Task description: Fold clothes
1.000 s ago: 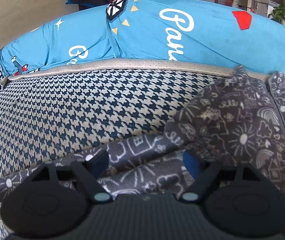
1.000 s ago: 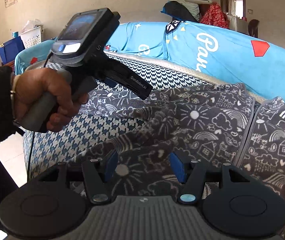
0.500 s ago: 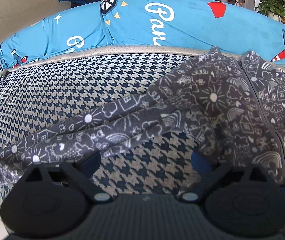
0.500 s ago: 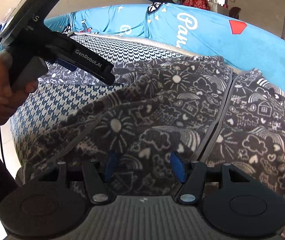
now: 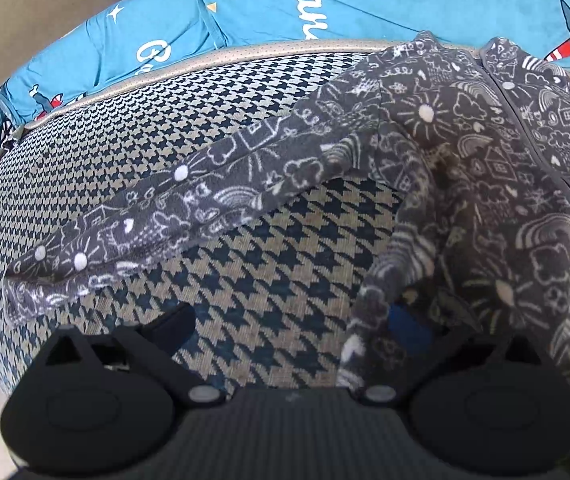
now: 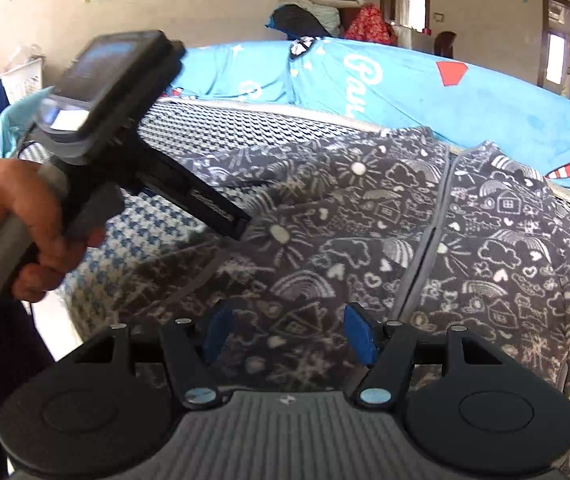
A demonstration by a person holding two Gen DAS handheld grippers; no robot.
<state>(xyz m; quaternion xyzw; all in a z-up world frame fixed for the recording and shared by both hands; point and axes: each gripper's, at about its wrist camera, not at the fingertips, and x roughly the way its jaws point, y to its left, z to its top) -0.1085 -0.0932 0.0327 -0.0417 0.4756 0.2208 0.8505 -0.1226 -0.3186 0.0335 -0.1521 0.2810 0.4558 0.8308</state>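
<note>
Pictured mid-fold on a houndstooth seat [image 5: 125, 128]: grey doodle-print jacket [image 5: 465, 184], lying front up, collar toward 12 o'clock against a blue printed cover [image 5: 265, 4], zip [image 5: 545, 152] running down toward 4 o'clock in the left wrist view. Stretched from the shoulder toward 8 o'clock, flat on the seat and clear of the body: one sleeve [image 5: 189, 208].

Low at 6 o'clock, left gripper [image 5: 289, 326], spread to its widest after just opening and gripping nothing. Only bare houndstooth in the gap, though with the jacket's side edge lapping over the blue pad [image 5: 405, 330] at 4 o'clock. Shown again from the right wrist at 9 o'clock, carried in a bare hand [image 6: 25, 232].

Poised over the jacket's lower front, at 6 o'clock of its own view: right gripper [image 6: 289, 332], roughly half spread, no cloth seen pinched between the pads [image 6: 359, 334].

Judged as the step in hand: bringing the sleeve across the chest. To do it well:
- Slip the draped edge off the left pad first, or risk dragging a crease into the side.
- Go for the cuff end at 8 o'clock and pinch both layers.
- Lift only enough to clear the seat, then carry toward 3 o'clock.
- Lay the sleeve square to the zip.
- Pin the body with the right gripper to stop the cloth sliding along.
</note>
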